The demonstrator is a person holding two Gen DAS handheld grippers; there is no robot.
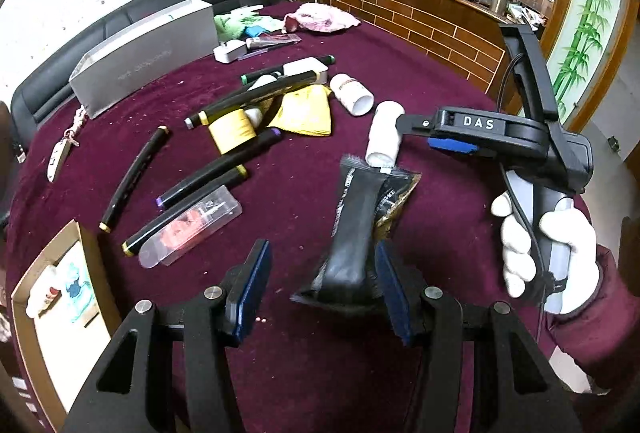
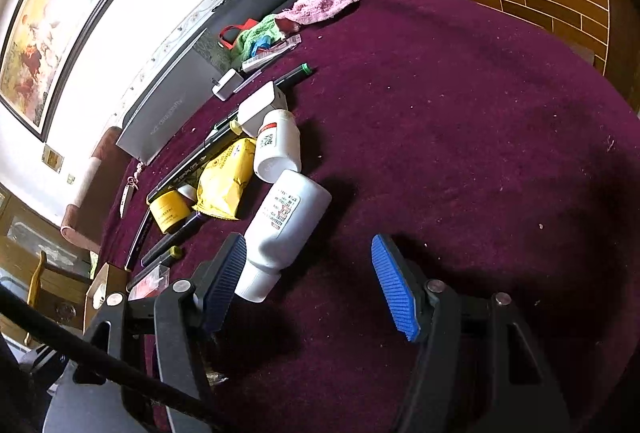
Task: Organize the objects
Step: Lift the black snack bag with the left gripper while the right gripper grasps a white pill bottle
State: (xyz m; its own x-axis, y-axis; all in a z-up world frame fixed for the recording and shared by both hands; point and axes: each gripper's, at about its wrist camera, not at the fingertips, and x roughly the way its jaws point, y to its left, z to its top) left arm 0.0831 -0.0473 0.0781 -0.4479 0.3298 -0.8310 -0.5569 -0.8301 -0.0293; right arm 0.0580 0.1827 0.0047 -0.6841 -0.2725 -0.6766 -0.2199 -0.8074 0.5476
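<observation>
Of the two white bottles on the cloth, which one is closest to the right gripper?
The nearer white bottle, its neck beside the right gripper's left pad. The other white bottle lies farther away, by the yellow pouch.

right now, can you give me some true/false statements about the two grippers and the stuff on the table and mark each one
1. The left gripper is open, with a black pouch lying between its pads. True.
2. The right gripper is shut on the white bottle. False: it is open, and the bottle lies beside its left pad.
3. Two white bottles lie on their sides on the maroon tablecloth. True; the second bottle lies just beyond the first.
4. The pink cloth sits in the cardboard box. False: it lies at the table's far edge.
5. The yellow packet lies on the grey box. False: it lies on the tablecloth among the markers.
</observation>
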